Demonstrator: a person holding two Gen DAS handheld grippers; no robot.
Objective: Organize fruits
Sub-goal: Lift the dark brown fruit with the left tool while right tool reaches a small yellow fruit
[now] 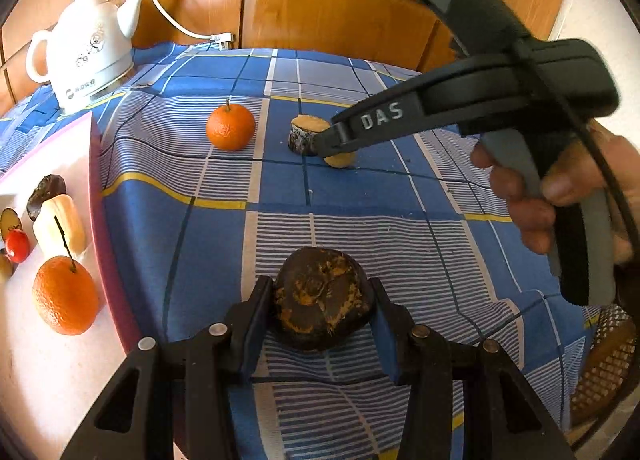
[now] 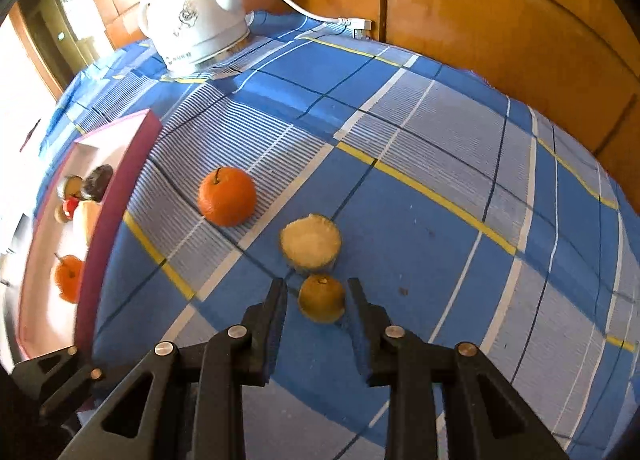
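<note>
Clenching dark fruit [image 1: 322,298], left jaws; small yellow fruit [image 2: 322,298] between released right jaws.

A dark brown, flattened round fruit with orange blotches [image 1: 320,298] is sitting low between two black fingers over the blue checked counter [image 1: 360,187]. A bright orange mandarin with a short stem [image 2: 227,195] is resting farther back. Beside it a cut, pale-topped stump-shaped piece [image 2: 311,244] is standing upright, touching a small tan round fruit [image 2: 322,298]. More fruits are lying in the white, pink-rimmed tray [image 1: 94,163].
</note>
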